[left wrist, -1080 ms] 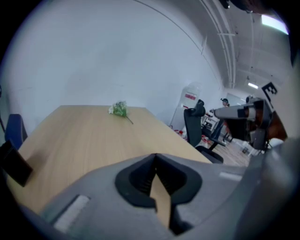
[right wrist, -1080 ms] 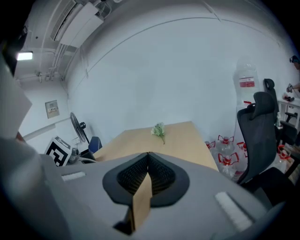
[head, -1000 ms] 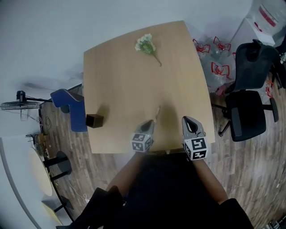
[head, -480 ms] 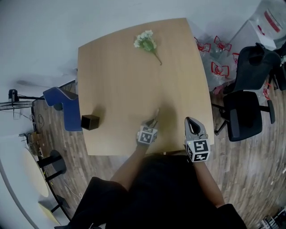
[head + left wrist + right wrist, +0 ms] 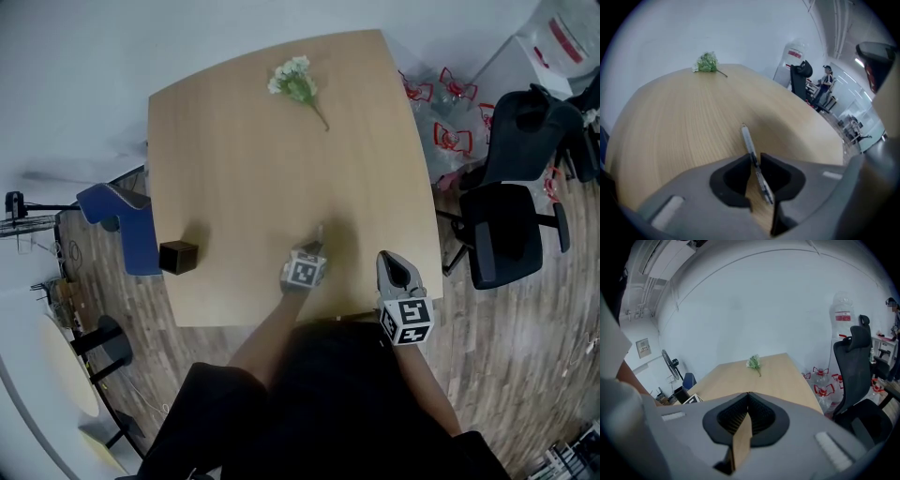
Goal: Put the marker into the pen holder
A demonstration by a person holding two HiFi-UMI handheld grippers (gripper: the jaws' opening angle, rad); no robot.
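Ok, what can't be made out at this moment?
1. Marker: head view, nearly all hidden under the left gripper.
2. Grip: left gripper view, the jaws have just been closing either side of the marker; whether they press it yet is too fine to tell.
3. Dark box, likely the pen holder: head view, too small to show an opening.

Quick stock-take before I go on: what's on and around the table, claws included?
table: one, light wood, centre.
marker: one, pale, lying near the table's near edge.
pen holder: one, dark brown, table's left edge.
flower sprig: one, white and green, table's far end.
blue chair: one, floor left of table.
office chair: one, black, right of table.
water bottles: several, clear, red handles, floor far right.
left claw: one, grey, jaws just closing onto the marker.
right claw: one, grey, shut, empty.
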